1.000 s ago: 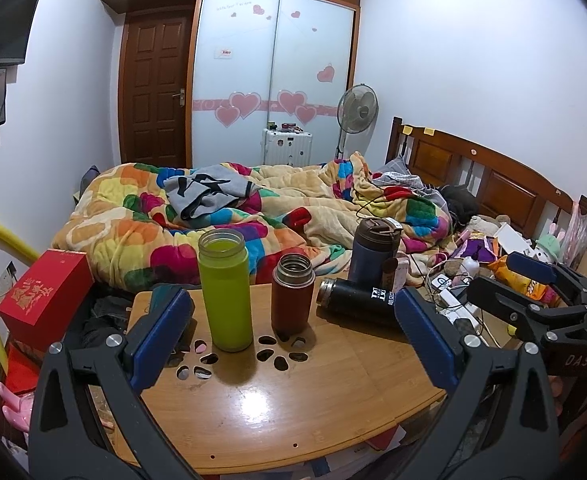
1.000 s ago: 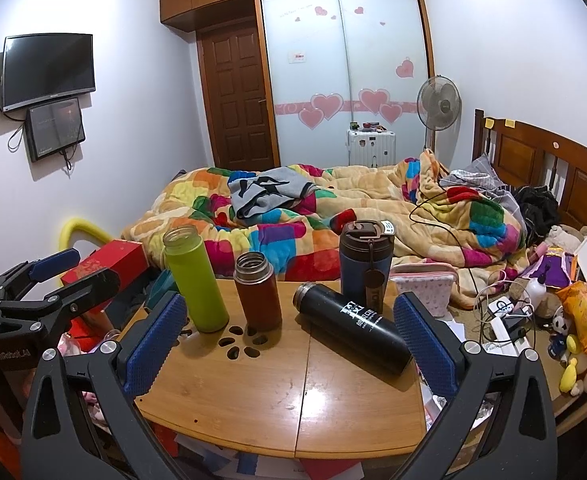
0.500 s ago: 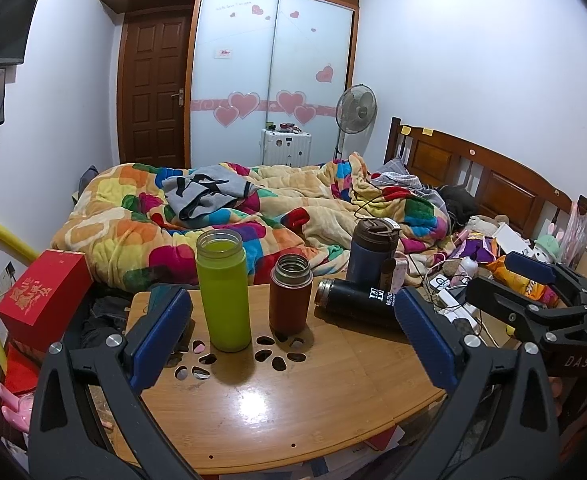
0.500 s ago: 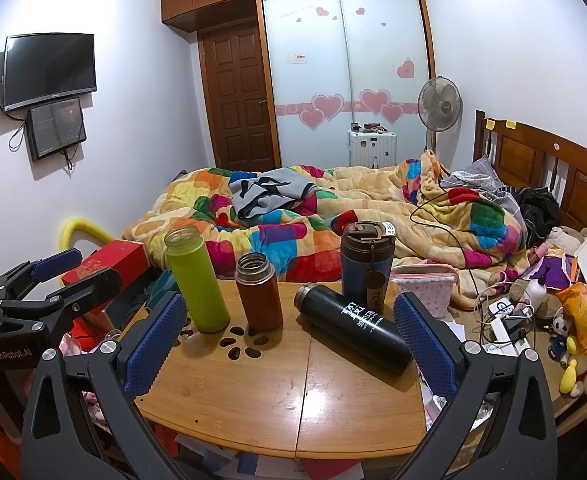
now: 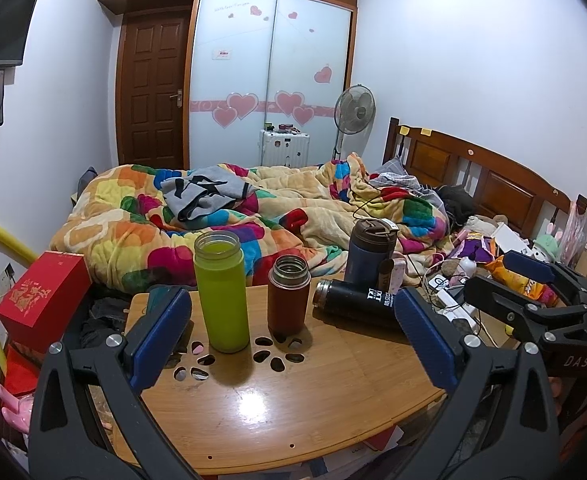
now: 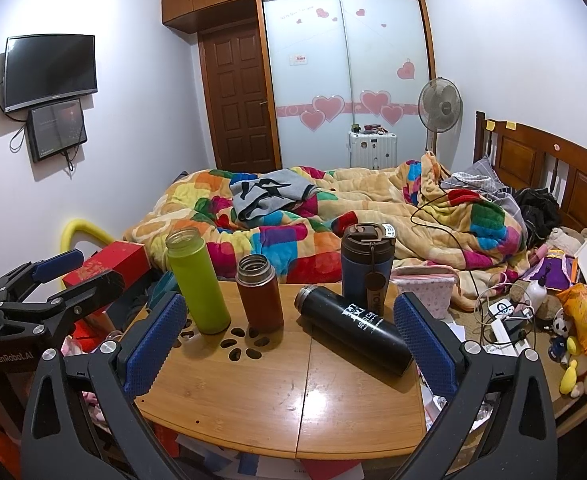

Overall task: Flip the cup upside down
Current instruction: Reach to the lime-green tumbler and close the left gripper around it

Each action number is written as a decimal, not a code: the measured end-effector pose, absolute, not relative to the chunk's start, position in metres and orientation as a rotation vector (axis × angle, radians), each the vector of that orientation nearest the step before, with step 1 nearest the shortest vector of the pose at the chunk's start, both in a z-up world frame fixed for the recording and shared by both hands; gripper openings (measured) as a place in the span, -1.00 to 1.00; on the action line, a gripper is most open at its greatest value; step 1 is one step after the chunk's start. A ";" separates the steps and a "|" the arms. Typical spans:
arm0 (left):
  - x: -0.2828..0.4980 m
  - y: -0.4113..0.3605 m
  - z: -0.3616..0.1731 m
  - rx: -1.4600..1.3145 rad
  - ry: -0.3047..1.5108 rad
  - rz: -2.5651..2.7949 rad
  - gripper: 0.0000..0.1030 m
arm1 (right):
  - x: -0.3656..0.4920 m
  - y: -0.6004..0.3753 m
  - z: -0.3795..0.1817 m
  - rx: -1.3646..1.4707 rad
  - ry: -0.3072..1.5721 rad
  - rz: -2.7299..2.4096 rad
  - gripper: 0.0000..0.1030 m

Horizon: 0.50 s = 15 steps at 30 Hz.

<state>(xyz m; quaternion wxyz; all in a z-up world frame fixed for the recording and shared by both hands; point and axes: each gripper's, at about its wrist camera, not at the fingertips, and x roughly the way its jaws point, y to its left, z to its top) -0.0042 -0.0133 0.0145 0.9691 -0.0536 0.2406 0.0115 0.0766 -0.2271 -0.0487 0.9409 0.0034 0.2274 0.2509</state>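
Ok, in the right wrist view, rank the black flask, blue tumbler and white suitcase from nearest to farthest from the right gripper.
1. Black flask, lying on its side on the table, by the right finger.
2. Blue tumbler, upright just behind it.
3. White suitcase, far off by the wardrobe.

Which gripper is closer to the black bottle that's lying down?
Right, probably. The right gripper has the black bottle lying between its open fingers. The left gripper faces the green bottle, with the black one off to its right.
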 end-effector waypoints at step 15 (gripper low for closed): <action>-0.002 -0.018 0.018 -0.110 0.491 0.020 1.00 | 0.077 -0.226 -0.047 0.007 0.464 0.513 1.00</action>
